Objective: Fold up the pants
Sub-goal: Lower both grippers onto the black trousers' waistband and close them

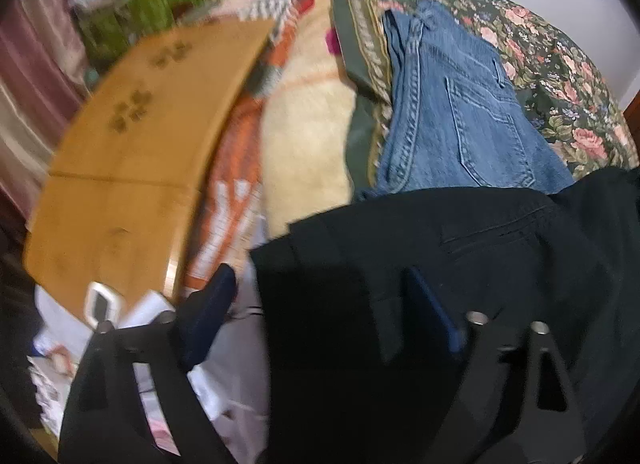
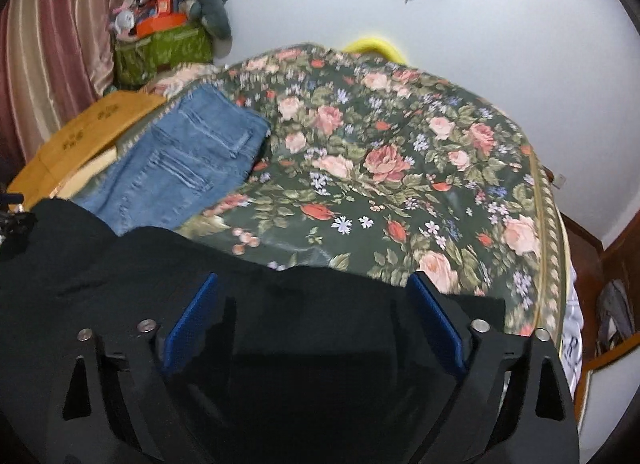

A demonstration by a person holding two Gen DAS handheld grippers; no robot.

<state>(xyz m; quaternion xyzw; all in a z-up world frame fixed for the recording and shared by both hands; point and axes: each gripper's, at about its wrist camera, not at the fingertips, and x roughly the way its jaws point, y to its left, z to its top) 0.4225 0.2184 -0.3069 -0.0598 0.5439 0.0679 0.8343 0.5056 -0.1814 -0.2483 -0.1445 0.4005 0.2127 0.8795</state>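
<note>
Black pants (image 1: 460, 248) lie across the near edge of the floral bedspread (image 1: 560, 76); a back pocket seam shows. My left gripper (image 1: 320, 296) is open, its fingers wide apart, and the pants' left edge lies between them over the bed's side. In the right wrist view the black pants (image 2: 120, 272) fill the lower frame. My right gripper (image 2: 314, 304) is open, blue pads (image 2: 188, 328) wide apart, with the pants' edge between them. Folded blue jeans (image 1: 452, 104) lie beyond, and they also show in the right wrist view (image 2: 180, 168).
A wooden board (image 1: 132, 152) lies left of the bed, beside a cream blanket (image 1: 304, 132) and orange cloth (image 1: 228, 192). A green bag (image 2: 160, 48) of clutter and a curtain (image 2: 52, 52) stand at back left. The floral bedspread (image 2: 400, 168) stretches rightwards.
</note>
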